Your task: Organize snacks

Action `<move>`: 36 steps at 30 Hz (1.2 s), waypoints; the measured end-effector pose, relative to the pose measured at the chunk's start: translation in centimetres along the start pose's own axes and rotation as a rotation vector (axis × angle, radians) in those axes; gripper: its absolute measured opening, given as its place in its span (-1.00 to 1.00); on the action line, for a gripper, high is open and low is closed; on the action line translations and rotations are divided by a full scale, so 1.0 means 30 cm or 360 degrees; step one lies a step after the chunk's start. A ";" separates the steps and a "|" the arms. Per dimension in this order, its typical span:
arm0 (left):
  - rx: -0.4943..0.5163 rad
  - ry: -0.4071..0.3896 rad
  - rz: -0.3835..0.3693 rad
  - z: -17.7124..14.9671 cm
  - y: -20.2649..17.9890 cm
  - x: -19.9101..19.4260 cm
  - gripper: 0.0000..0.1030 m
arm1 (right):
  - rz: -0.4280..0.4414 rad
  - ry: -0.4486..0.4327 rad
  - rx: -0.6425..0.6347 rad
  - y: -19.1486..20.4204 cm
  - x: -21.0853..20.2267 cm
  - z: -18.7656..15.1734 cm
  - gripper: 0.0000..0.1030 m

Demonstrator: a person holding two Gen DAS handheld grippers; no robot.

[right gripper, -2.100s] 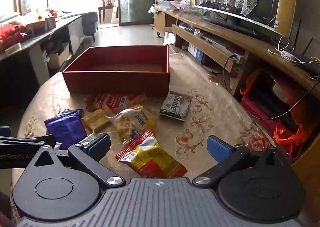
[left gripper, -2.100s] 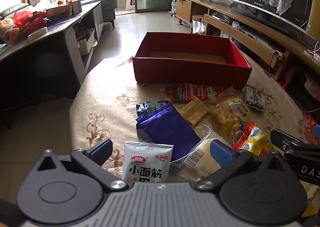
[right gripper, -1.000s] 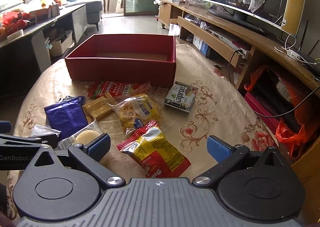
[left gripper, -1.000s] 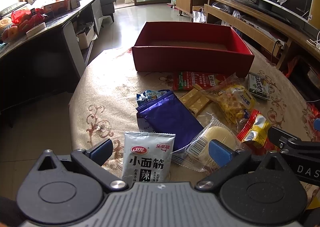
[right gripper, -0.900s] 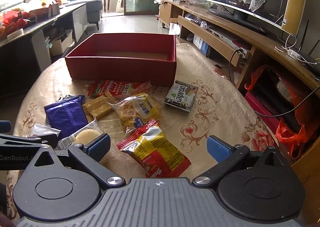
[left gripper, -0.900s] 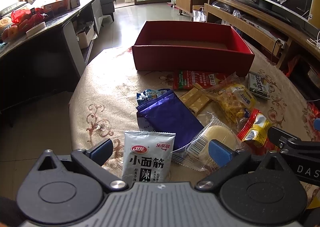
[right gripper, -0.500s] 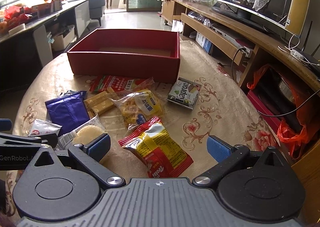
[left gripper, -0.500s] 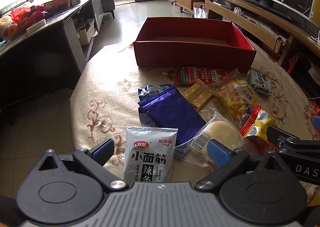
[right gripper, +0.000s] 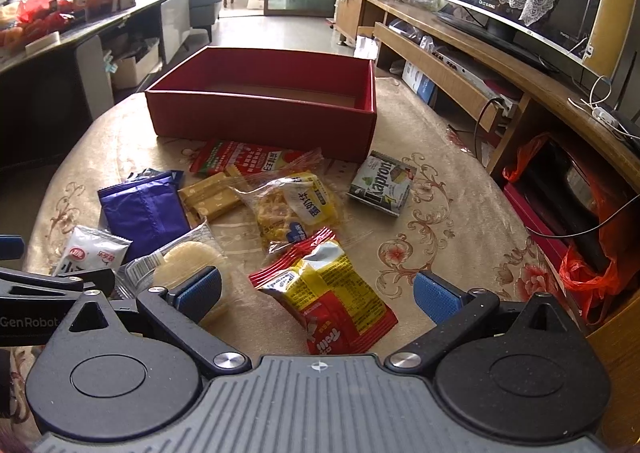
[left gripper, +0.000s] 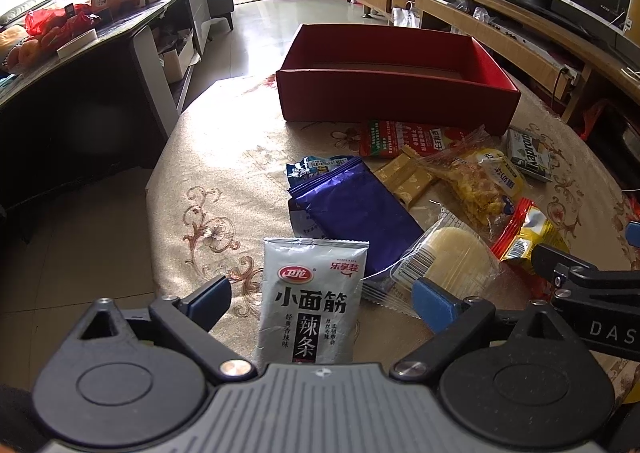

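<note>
Currently, in the left wrist view, the left gripper (left gripper: 322,295) hangs low over the near edge of the tabletop (left gripper: 224,157) with its fingers spread wide and holding nothing. The grey spicy-strip packet (left gripper: 314,297) lies flat between the two blue pads. Just beyond it lie the purple packet (left gripper: 356,213) and the clear-wrapped round cake (left gripper: 452,257). The red box (left gripper: 396,101) stands near the far edge, and no snack is visible inside it. Judged step: approach for the first pick. The next move calls for lowering the fingers around the grey packet, closing on it, then carrying it to the box. Compared with the frame from 2.1 s ago, the grey packet sits further up in the view and more of its print is exposed, so the gripper has drawn back or tilted slightly; no snack has moved.

In the right wrist view, the right gripper (right gripper: 318,293) is likewise wide open and empty, above the red-and-yellow packet (right gripper: 328,301), which lies between its pads near the near edge. The Kapron packet (right gripper: 382,183), the yellow chip bag (right gripper: 296,207) and the gold wafer bars (right gripper: 210,197) lie between it and the red box. Against the earlier frame, the packet lies more centrally between the fingers.
</note>
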State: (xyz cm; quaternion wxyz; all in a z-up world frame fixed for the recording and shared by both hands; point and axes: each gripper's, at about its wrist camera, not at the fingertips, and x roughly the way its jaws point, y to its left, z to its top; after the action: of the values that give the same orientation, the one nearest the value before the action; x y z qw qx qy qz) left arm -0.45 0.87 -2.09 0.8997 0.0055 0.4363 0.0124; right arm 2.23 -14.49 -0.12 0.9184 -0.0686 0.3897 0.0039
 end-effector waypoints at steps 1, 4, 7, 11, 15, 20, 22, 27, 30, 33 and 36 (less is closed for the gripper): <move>0.0001 0.0005 0.0001 -0.001 0.002 0.001 0.79 | 0.0002 0.0004 -0.0003 0.003 0.002 0.000 1.00; 0.0007 0.0021 0.0004 -0.006 0.006 0.007 0.76 | 0.0005 0.0018 -0.0021 0.012 0.008 -0.003 1.00; 0.0013 0.0039 0.0012 -0.011 0.011 0.014 0.74 | 0.0008 0.0036 -0.0043 0.025 0.016 -0.006 1.00; 0.0005 0.0058 0.0012 -0.019 0.023 0.024 0.74 | 0.0014 0.0053 -0.0075 0.038 0.024 -0.006 1.00; -0.0004 0.0088 0.0003 -0.023 0.037 0.036 0.75 | 0.0024 0.0074 -0.0103 0.052 0.034 -0.005 1.00; -0.0018 0.0131 0.0008 -0.031 0.051 0.061 0.77 | 0.0050 0.0088 -0.0148 0.073 0.037 -0.007 1.00; -0.0008 0.0156 0.0006 -0.039 0.049 0.076 0.77 | 0.0056 0.0092 -0.0168 0.081 0.040 -0.007 1.00; -0.0005 0.0213 0.0021 -0.047 0.059 0.119 0.78 | 0.0078 0.0094 -0.0162 0.073 0.038 0.003 1.00; -0.0029 0.0264 0.0013 -0.051 0.067 0.152 0.77 | 0.0105 0.0088 -0.0145 0.062 0.034 0.011 1.00; -0.0024 0.0291 0.0004 -0.057 0.066 0.165 0.75 | 0.0142 0.0086 -0.0138 0.057 0.034 0.019 0.96; -0.0021 0.0315 -0.0012 -0.060 0.069 0.168 0.53 | 0.0167 0.0058 -0.0162 0.058 0.024 0.028 0.94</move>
State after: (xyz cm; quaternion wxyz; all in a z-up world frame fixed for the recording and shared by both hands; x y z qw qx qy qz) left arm 1.22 3.08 -7.10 0.8523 -0.0035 0.5230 0.0123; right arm 3.23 -12.68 -0.27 0.9050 -0.0948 0.4087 0.0706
